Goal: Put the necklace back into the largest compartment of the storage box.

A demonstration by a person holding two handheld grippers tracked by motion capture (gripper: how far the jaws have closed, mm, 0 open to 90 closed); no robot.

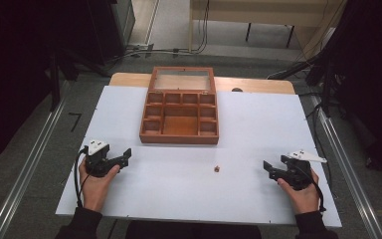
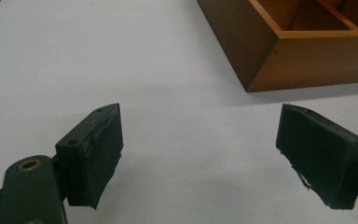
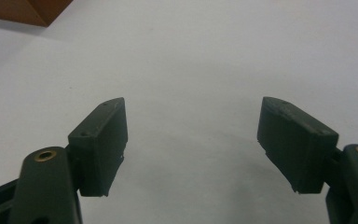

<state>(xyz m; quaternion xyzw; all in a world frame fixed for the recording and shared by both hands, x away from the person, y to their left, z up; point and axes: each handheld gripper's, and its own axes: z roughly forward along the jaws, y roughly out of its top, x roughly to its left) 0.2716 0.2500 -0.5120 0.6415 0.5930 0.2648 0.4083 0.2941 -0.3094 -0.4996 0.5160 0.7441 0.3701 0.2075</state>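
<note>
From above I see a small brown piece [image 1: 217,169] at six o'clock of the wooden box [image 1: 180,107]; both the left gripper [image 1: 125,156] and the right gripper [image 1: 267,168] have jaws wide open, empty, over the worktop [image 1: 258,129].

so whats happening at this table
A person holds a left gripper and a right gripper low over the white table, both open with nothing between the fingers. A small brown object lies on the table between them, nearer the right gripper. Behind it sits an open wooden compartment box whose compartments look empty. Nothing is held.
</note>
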